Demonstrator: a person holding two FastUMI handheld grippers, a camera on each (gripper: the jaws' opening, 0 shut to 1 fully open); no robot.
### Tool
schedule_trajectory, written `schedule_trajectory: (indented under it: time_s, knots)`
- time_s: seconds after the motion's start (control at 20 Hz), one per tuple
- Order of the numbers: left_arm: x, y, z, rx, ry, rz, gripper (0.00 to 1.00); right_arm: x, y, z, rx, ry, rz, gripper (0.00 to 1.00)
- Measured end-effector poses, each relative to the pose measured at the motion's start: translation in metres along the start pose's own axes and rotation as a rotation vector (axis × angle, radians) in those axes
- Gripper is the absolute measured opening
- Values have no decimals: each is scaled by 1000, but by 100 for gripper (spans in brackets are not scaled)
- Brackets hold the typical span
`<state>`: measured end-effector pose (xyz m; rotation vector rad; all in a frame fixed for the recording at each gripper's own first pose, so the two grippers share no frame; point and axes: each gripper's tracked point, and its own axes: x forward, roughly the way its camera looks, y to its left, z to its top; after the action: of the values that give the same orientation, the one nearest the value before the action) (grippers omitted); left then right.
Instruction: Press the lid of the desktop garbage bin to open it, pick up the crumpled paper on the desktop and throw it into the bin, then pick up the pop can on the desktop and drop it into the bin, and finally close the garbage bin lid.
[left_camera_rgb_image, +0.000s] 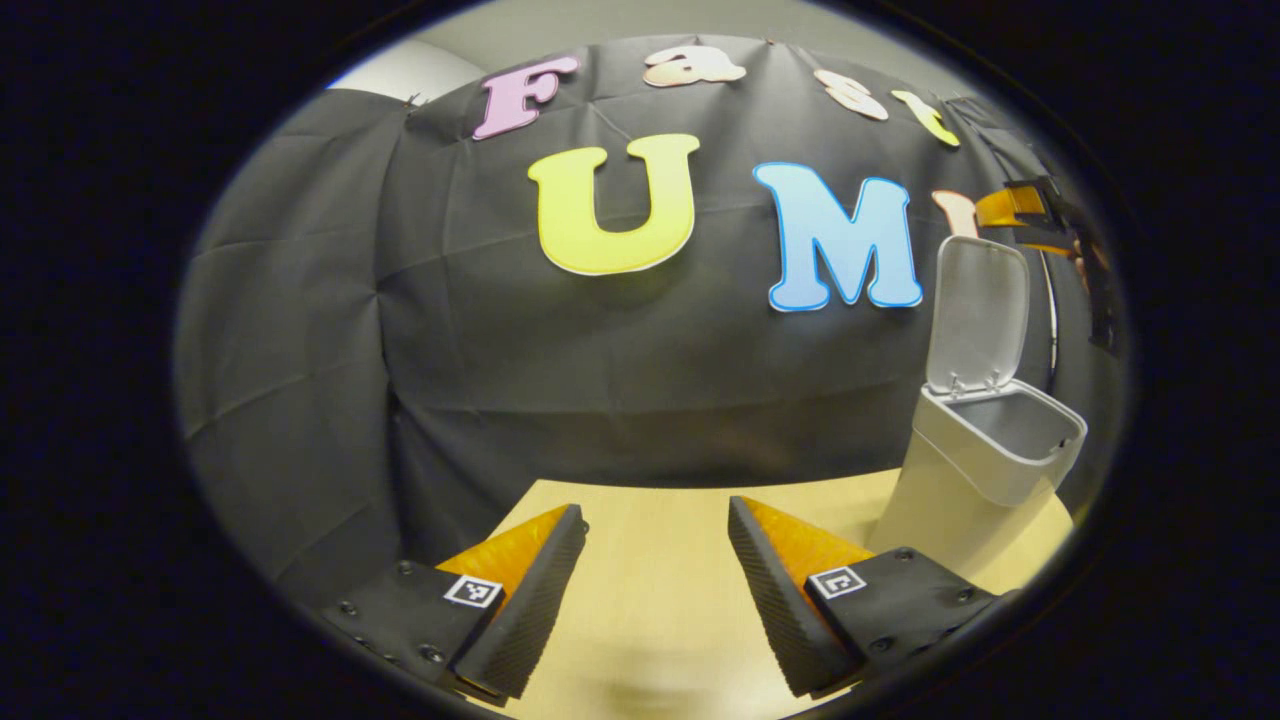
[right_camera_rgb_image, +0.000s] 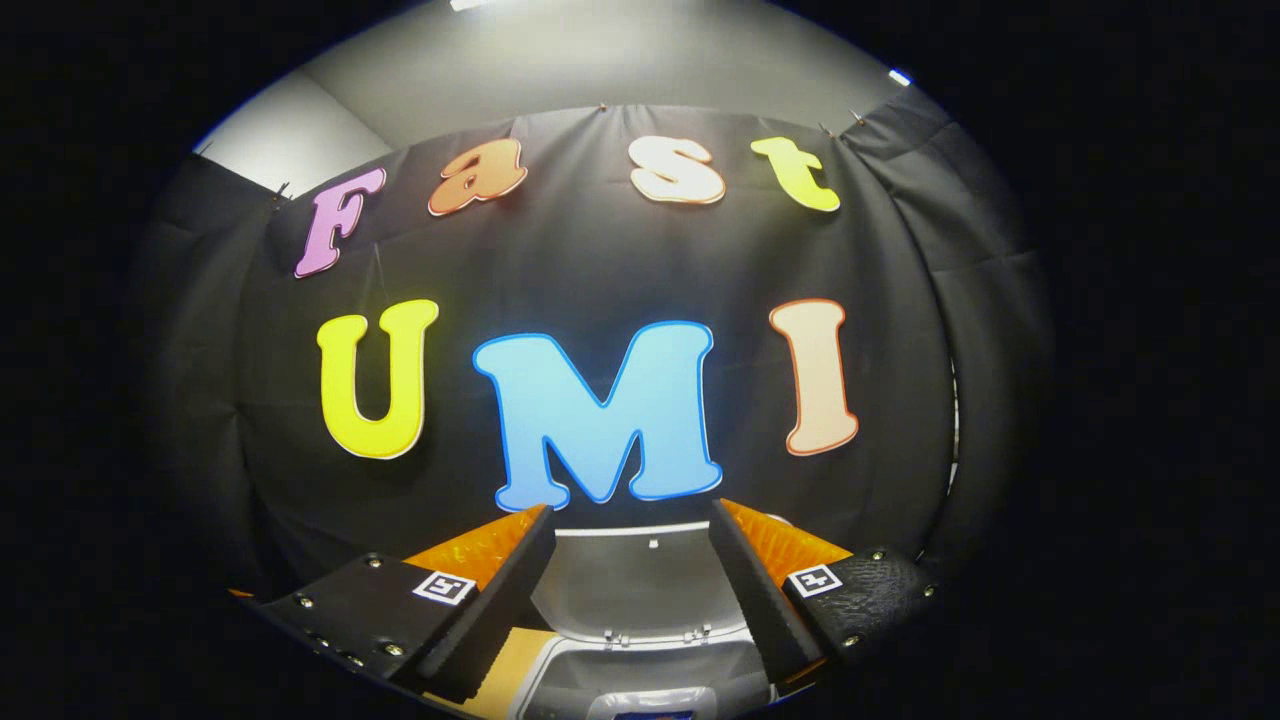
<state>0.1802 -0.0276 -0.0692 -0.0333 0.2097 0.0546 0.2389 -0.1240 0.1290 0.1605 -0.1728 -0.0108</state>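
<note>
The white desktop bin (left_camera_rgb_image: 975, 470) stands on the table at the right of the left gripper view, its lid (left_camera_rgb_image: 978, 310) swung up and standing upright. My left gripper (left_camera_rgb_image: 655, 510) is open and low over the bare table, left of the bin, with nothing between its fingers. My right gripper (left_camera_rgb_image: 1030, 215) hangs above and behind the raised lid. In the right gripper view, the right gripper (right_camera_rgb_image: 630, 508) is open and empty, looking down past the upright lid (right_camera_rgb_image: 640, 585) into the bin's mouth (right_camera_rgb_image: 640, 665). A small blue patch shows at the bottom edge there; what it is cannot be told.
The light wooden table (left_camera_rgb_image: 650, 610) runs from the left gripper's fingers back to the black cloth wall (left_camera_rgb_image: 620, 380). The bin sits near the table's right end.
</note>
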Motion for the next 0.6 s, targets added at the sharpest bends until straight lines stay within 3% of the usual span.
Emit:
schedule_trajectory:
  time_s: [0.2, 0.3, 0.4, 0.45, 0.6]
  knots:
    - [0, 2, -3, -5, 7, 5, 100, 17, -1, 9, -113, -40, -21, 98]
    - [1, 5, -2, -7, 6, 11, 96, 29, 0, 9, -118, -43, -37, 97]
    - [0, 9, -1, -13, 3, 17, 100, 39, -5, 4, -127, -31, -69, 98]
    - [-1, 12, 1, -18, 1, 20, 96, 44, -8, -1, -129, -16, -81, 98]
    - [-3, 21, 7, -22, -13, 34, 96, 46, -12, -21, -102, 58, -78, 98]
